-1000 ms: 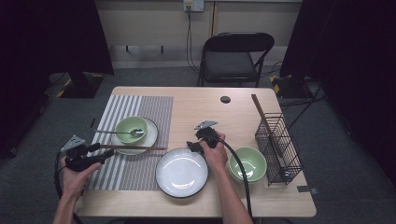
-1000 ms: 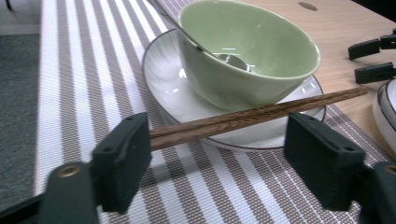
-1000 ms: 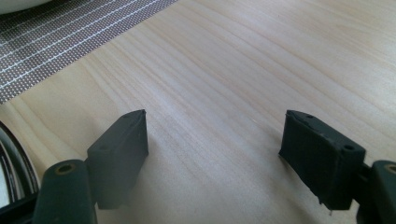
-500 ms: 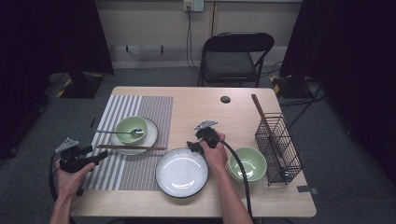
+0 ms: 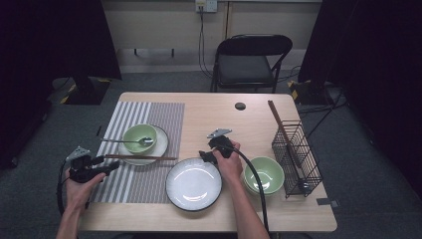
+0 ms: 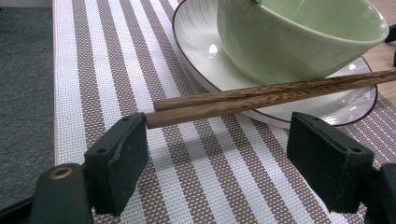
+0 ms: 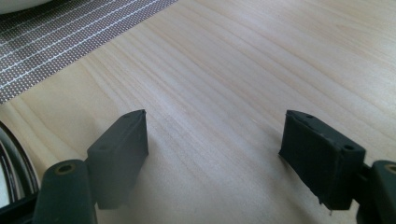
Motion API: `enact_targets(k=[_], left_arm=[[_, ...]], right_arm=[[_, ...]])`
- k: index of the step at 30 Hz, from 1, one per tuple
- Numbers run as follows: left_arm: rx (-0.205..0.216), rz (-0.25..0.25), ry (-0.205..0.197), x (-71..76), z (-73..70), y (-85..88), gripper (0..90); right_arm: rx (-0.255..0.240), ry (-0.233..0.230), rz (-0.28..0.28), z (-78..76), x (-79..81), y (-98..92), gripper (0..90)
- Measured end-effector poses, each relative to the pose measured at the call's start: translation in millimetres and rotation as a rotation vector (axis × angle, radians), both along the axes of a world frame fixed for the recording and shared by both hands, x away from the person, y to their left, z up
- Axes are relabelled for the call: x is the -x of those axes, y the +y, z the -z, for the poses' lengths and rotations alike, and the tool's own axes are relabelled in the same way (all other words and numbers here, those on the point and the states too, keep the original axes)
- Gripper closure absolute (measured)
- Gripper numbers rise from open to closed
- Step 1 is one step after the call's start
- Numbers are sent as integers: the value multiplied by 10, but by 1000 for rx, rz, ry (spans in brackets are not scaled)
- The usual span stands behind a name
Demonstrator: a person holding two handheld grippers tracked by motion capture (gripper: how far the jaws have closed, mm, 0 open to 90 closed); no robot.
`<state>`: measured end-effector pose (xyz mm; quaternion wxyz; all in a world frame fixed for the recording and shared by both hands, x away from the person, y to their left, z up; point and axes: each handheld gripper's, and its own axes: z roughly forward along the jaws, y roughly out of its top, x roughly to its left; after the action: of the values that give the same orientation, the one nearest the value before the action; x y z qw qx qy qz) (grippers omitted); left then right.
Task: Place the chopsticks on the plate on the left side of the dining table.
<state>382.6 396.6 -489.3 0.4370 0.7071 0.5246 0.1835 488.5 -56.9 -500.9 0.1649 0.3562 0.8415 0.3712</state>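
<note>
Left gripper (image 6: 217,154) wide open, holding nothing, lined up on the chopsticks (image 6: 261,98) lying across the plate (image 6: 201,42) rim on the mat (light, stiff, roll-prone): pinch both near the ends.

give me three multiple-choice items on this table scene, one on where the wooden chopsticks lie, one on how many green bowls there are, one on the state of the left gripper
1. Where do the brown wooden chopsticks near the left gripper lie?
A. in the black wire basket
B. across the rim of the white plate under the green bowl
C. on the chair

2. How many pale green bowls are on the table?
A. one
B. two
C. four

3. How do the left gripper's jaws stand?
A. open, the chopstick ends between them
B. shut on the spoon
C. shut on the placemat

Answers: 1 B, the left gripper view shows them resting on that plate's edge. 2 B, one on the striped placemat, one beside the basket. 3 A, both pads stand wide apart.
</note>
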Motion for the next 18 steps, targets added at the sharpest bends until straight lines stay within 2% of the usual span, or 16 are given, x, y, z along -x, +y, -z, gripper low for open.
enact_targets(k=[18], left_arm=[[5, 10, 4, 3, -14, -48, 218]], right_arm=[[0, 0, 0, 0, 0, 0, 224]])
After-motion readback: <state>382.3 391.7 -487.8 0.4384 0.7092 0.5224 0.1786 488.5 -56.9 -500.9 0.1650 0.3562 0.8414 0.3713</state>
